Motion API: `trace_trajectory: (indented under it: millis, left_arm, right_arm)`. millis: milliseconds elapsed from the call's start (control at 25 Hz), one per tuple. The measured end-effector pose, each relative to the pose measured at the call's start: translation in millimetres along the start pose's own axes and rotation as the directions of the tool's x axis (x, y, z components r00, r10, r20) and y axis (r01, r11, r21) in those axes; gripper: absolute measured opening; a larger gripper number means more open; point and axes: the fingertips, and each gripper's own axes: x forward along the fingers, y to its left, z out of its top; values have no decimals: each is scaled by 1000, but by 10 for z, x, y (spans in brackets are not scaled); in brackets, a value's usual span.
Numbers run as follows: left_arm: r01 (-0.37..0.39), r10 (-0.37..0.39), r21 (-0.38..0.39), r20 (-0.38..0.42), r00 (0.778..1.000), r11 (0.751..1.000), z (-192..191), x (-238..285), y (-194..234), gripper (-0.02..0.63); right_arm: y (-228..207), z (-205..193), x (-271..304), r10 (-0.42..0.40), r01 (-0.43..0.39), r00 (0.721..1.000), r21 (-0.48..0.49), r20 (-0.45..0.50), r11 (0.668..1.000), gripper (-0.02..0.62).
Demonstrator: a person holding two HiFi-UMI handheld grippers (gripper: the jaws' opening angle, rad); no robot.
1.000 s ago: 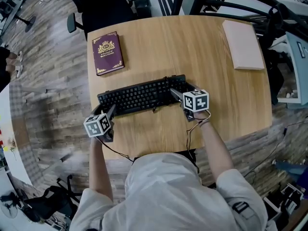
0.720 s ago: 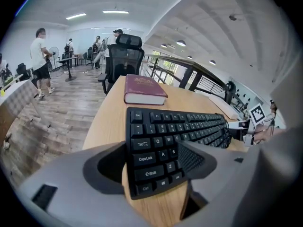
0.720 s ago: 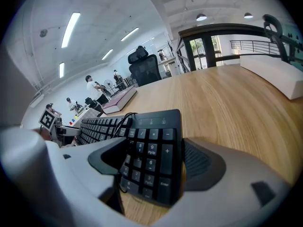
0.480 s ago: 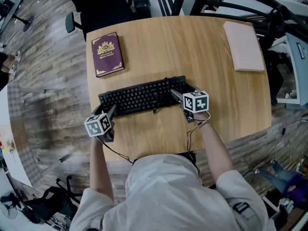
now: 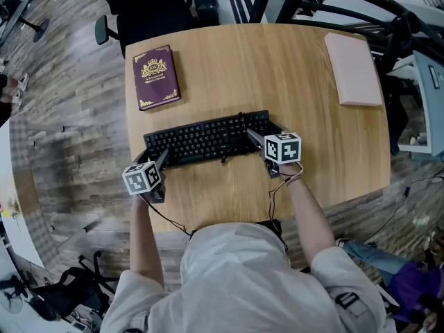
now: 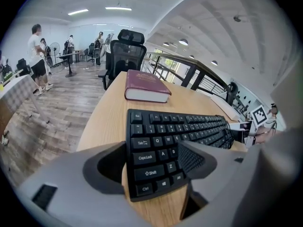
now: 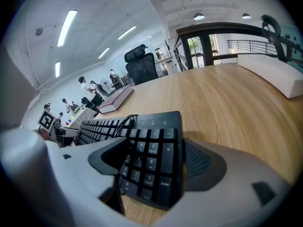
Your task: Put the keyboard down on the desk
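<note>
A black keyboard [image 5: 205, 139] lies lengthwise across the near half of the wooden desk [image 5: 277, 68], low over or on its surface; I cannot tell which. My left gripper [image 5: 161, 161] is shut on its left end, one jaw over the letter keys [image 6: 156, 155] and the other beneath. At the number-pad end [image 7: 151, 150], my right gripper [image 5: 254, 137] is clamped the same way. In the left gripper view the keyboard [image 6: 180, 126] stretches away toward the right gripper. Its black cable [image 7: 124, 122] loops over the top edge.
A maroon book [image 5: 155, 76] lies at the desk's far left corner, also visible as a book [image 6: 147, 85] past the keyboard. A pale pad [image 5: 354, 60] sits at the far right. A black office chair [image 5: 146, 5] stands behind the desk. People stand far off.
Almost nothing differs. The keyboard and both grippers have drifted only slightly in the picture, with both grips unchanged.
</note>
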Motion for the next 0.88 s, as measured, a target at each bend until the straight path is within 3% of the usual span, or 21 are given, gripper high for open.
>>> trace_trajectory:
  millis: [480,640,760,880]
  left_arm:
    - [-27,27,31,12,1000,999,31,112,35,348]
    - [-51,51,-5,41,998,999,45,91,56,350]
    - [-121,120,11,69,990,993,36,-41,66,336]
    - [-161,158,32,89,983,986,-12,-149,37,315]
  right_arm:
    - [-28,-33,14,-9,9,1000,2,-14,1000,379]
    - [-76,-39,-42,-37,37,999,-10,19,999,391]
    - [-111,-8,-149,-71,74,996,-52,55,996,375]
    - [-116,54,-259,-81,91,990,-84,115,992,287]
